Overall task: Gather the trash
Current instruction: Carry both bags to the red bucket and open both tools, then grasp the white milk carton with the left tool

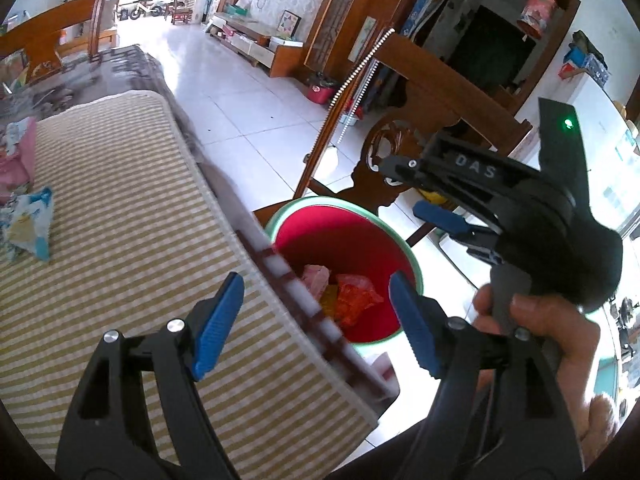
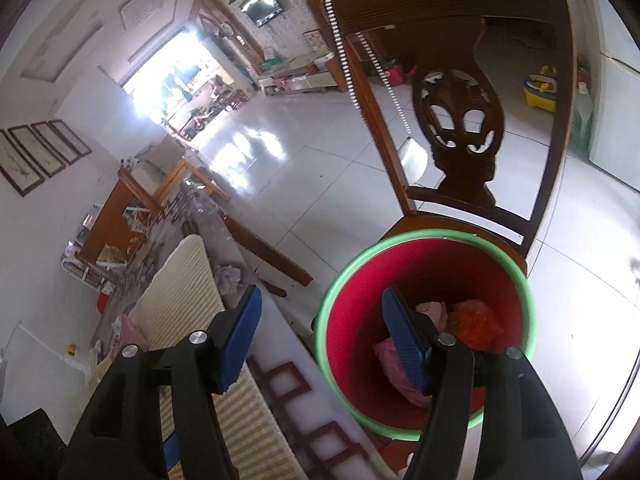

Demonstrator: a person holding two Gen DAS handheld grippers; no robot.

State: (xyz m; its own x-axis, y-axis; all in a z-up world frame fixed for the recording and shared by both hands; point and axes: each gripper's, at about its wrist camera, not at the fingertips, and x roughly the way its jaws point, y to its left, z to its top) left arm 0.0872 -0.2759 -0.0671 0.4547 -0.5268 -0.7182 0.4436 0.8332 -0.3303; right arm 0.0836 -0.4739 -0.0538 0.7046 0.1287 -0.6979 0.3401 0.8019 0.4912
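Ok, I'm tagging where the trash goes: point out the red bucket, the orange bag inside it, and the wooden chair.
red bucket (image 2: 424, 264): right wrist view, inner back wall.
orange bag (image 2: 478, 320): right wrist view, crumpled middle.
wooden chair (image 2: 460, 120): right wrist view, carved back splat.

bin (image 1: 384, 248) near wall hidden by table edge (image 1: 292, 280); pink wrapper (image 2: 394, 364) part-hidden (behind fingers)

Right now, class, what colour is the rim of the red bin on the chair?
Green: the rim of the bin shows best in the right wrist view.
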